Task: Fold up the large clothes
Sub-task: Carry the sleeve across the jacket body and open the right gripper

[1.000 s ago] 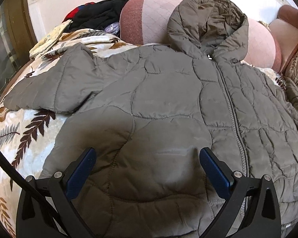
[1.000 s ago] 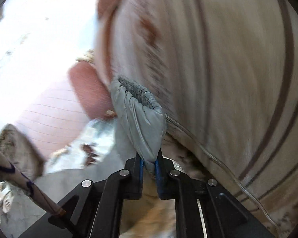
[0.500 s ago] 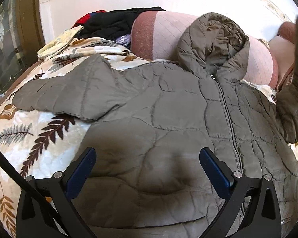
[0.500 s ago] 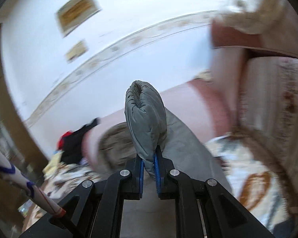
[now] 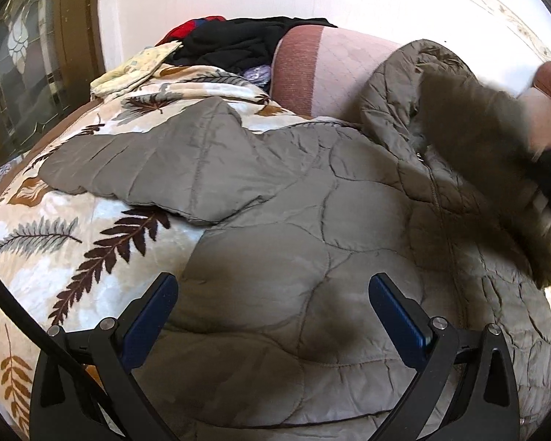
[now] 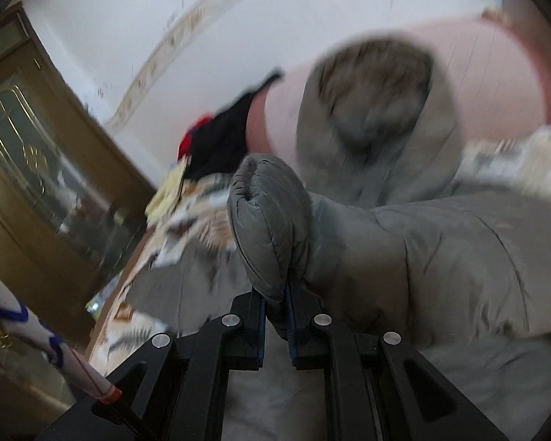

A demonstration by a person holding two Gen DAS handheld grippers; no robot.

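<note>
— One big thing first: what covers the bed?

— A cream plush blanket printed with brown and grey fern leaves [image 5: 92, 242], and spread over it a grey-brown quilted hooded jacket [image 5: 312, 228], front up, zip running down its middle. Its hood [image 5: 396, 84] leans against a pink quilted cushion [image 5: 334, 70] at the wall.

— And the sleeves?

— One sleeve [image 5: 147, 161] lies flat across the blanket on the left of the left wrist view. The other is lifted: it crosses that view's right side as a blurred band above the jacket's body.

— What holds it up?

— The right gripper [image 6: 276, 303]. Its fingers are clamped tight on the padded cuff of the sleeve [image 6: 268, 228], which bulges out above them.

— Behind the jacket?

— A heap of black and red clothes [image 5: 238, 44] beside the cushion, and a wooden door with patterned glass [image 5: 25, 66] on the left.

— The other tool?

— The left gripper [image 5: 273, 316] hangs over the jacket's lower front, its blue-padded fingers [image 5: 152, 316] spread wide with nothing between them. Whether they touch the fabric is hard to say from this angle; they seem clear of it.
</note>
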